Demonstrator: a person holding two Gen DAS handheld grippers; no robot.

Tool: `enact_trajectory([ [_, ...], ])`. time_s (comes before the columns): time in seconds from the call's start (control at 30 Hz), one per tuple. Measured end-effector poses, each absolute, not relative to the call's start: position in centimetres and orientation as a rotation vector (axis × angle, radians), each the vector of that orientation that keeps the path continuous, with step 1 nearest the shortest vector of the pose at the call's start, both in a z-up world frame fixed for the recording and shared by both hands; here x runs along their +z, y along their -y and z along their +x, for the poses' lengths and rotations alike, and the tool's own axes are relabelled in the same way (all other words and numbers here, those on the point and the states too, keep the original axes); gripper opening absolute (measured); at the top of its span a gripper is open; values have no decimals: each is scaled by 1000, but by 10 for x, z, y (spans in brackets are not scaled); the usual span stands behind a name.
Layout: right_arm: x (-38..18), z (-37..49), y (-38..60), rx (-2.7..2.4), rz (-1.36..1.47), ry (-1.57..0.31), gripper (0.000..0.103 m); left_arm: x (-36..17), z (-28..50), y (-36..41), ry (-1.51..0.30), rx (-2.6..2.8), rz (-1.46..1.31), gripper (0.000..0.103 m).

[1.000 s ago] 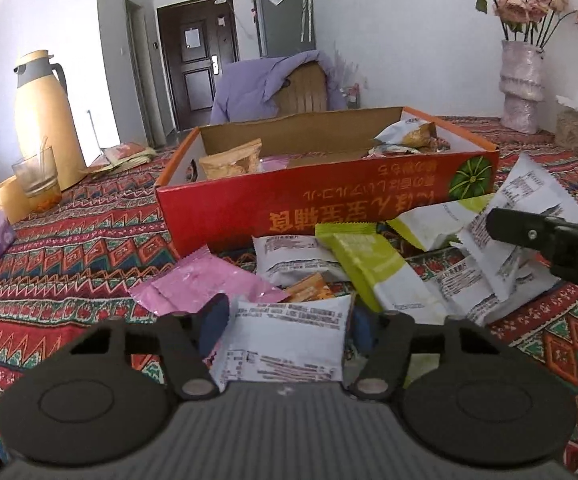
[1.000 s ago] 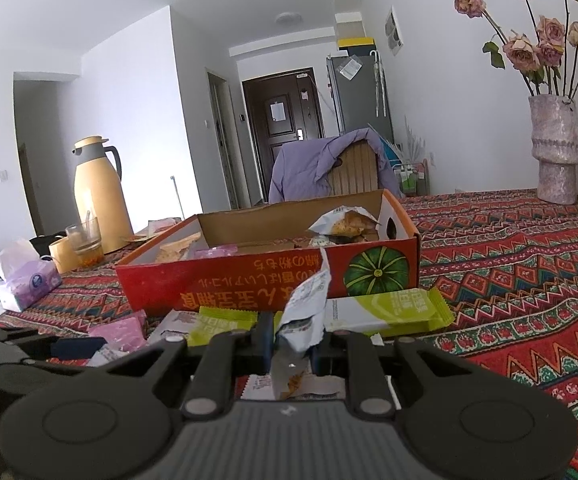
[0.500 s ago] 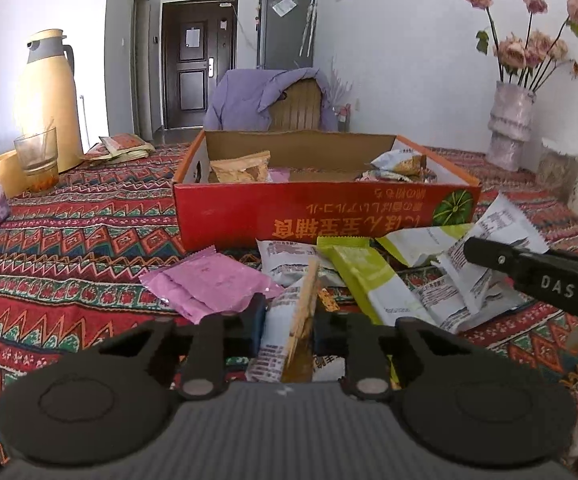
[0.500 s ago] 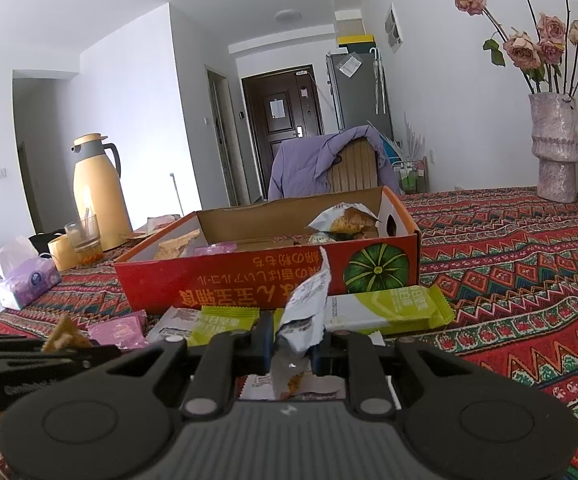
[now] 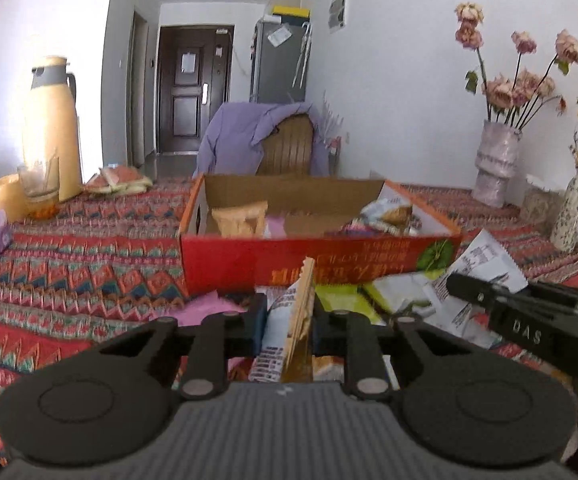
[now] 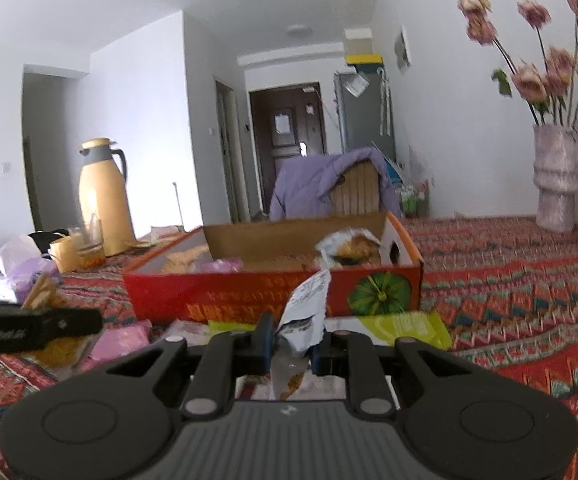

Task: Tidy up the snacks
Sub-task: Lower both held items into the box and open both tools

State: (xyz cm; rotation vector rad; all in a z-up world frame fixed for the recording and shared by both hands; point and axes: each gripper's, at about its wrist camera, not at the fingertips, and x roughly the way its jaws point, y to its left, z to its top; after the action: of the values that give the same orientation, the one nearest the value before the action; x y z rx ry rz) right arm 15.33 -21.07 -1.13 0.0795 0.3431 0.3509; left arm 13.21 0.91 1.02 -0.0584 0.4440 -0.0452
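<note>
White walls enclose a bright room where a dark panelled door (image 5: pixel 187 92) stands at the far end beside a grey refrigerator (image 5: pixel 281 60). A wooden chair (image 5: pixel 287 148) draped with a purple garment (image 5: pixel 237 140) faces a table under a red patterned cloth (image 5: pixel 73 236).

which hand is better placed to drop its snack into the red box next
Either, slightly the left: the left hand-held gripper is shut on a snack packet facing the red box squarely; the right hand-held gripper also holds a wrapper.
</note>
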Motion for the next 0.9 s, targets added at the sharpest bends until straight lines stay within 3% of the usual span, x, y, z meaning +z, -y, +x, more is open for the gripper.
enact_trajectory([
  [0.47,52,180,194,358,-14,-227,17,59,171,1,-312,-47,-50,21],
  [0.9,54,267,170,347,26,-260,17,62,248,-6,-298,-10,-128,20],
])
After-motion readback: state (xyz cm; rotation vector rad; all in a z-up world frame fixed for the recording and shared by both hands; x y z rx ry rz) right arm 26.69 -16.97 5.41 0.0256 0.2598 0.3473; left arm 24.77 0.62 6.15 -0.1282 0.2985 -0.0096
